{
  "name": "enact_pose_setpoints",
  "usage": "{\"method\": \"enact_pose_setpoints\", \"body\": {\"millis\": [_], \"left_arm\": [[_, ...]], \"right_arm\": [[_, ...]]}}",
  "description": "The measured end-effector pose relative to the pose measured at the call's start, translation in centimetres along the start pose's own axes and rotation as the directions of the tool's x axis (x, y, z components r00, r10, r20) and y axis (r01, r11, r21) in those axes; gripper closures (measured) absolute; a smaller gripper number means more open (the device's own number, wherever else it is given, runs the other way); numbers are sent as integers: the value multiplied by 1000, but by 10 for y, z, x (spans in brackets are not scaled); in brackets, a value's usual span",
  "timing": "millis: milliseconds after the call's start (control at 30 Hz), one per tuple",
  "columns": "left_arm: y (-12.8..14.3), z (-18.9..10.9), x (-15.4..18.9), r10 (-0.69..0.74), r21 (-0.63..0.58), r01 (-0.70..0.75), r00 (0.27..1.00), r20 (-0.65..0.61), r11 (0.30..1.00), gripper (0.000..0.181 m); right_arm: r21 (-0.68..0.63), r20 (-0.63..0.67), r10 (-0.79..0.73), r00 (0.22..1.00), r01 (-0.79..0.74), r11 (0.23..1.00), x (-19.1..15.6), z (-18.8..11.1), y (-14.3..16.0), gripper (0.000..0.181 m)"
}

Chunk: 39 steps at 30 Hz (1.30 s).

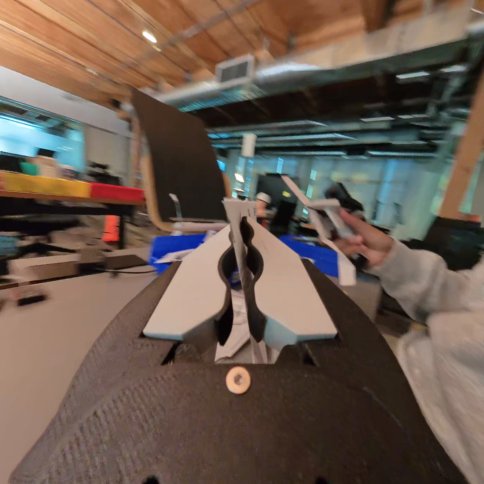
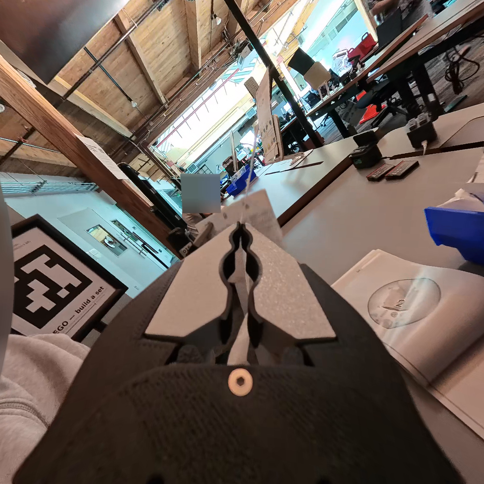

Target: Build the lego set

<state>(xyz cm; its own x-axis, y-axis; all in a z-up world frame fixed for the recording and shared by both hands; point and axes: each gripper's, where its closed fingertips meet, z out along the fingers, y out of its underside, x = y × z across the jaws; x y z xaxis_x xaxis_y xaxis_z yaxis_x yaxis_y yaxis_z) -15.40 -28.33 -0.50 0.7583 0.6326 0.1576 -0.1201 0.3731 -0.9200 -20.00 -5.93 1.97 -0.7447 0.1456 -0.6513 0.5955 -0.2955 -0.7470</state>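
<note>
– Above the grey tabletop [image 2: 340,214], near the middle, both tools are up in the air with a white paper bag [image 2: 258,207] between them. The left gripper [image 1: 238,226] has its fingers clenched on one thin edge, and the right gripper [image 2: 239,225] is pinched on the edge with the punched holes.

– Is it one bag or two pieces?

– The left view is blurred, so I can't be sure; it looks like one bag, possibly tearing.

– How will it handle?

– I'd judge it light, limp and easy to rip, with loose bricks likely to shift inside. Grip close to the top seam, with both holds near each other.

– Where could the pieces go?

– The blue bin [image 2: 461,233] sits to the right, just beyond the instruction booklet [image 2: 392,309].
</note>
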Motion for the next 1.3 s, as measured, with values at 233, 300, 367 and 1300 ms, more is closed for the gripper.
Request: {"method": "enact_pose_setpoints", "body": {"millis": [233,300,367,1300], "left_arm": [[-13,-37,-59,190,-53,-185,888,419,981,181],[10,-26,-61,281,-206,-213,870,406,955,181],[34,-14,-59,375,-356,-249,859,347,900,180],[53,14,7,210,-360,-200,978,-12,911,173]], "right_arm": [[-65,19,60,998,-59,996,6,18,25,181],[-91,6,79,997,-78,993,10,23,34,181],[-107,-6,93,996,-93,990,14,27,41,181],[-83,-54,81,995,-85,993,24,-13,40,181]]}}
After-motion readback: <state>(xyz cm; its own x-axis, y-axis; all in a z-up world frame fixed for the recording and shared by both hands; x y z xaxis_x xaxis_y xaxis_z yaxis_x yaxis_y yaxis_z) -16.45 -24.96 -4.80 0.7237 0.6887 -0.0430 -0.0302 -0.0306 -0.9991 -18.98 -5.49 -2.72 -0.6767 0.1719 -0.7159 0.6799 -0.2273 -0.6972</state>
